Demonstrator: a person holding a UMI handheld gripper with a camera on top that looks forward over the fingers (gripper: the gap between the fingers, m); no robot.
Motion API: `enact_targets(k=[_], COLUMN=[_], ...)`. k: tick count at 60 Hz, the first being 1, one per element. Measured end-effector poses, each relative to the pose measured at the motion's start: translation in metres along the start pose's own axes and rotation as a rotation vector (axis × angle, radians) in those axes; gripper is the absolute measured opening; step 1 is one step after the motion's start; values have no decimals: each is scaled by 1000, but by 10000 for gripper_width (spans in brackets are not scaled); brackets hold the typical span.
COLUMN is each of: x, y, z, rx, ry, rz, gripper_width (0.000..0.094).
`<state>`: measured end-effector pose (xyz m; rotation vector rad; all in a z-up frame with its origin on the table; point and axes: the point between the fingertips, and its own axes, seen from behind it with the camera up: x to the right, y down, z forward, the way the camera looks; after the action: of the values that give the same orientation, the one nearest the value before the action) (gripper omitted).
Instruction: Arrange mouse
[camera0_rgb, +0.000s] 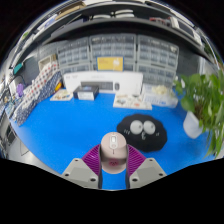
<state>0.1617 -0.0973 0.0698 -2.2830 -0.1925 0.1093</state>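
A pale pink-white mouse sits between my gripper's fingers, its scroll wheel facing up and its nose pointing away from me. My gripper is shut on the mouse, with the magenta pads pressing on both of its sides. The mouse is over the blue table cover; I cannot tell whether it touches the cover. Just beyond the mouse lies a dark mat with a white rounded object on it.
A potted plant in a white pot stands to the right of the mat. White boxes and trays line the table's far edge. Shelves with drawers stand behind.
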Motion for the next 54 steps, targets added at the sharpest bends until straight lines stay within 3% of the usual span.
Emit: enact_targets(k=[13, 21, 27, 41, 50, 54], x=[58, 115, 141, 141, 138, 137], y=[-131, -161, -146, -54, -21, -21], z=[-13, 4, 39, 126, 144, 145], rx=[178, 190, 134, -90, -166, -149], ry=[81, 165, 177, 151, 153, 154], rz=[12, 39, 60, 71, 65, 71], gripper_width=[310, 308, 308, 308, 327, 350])
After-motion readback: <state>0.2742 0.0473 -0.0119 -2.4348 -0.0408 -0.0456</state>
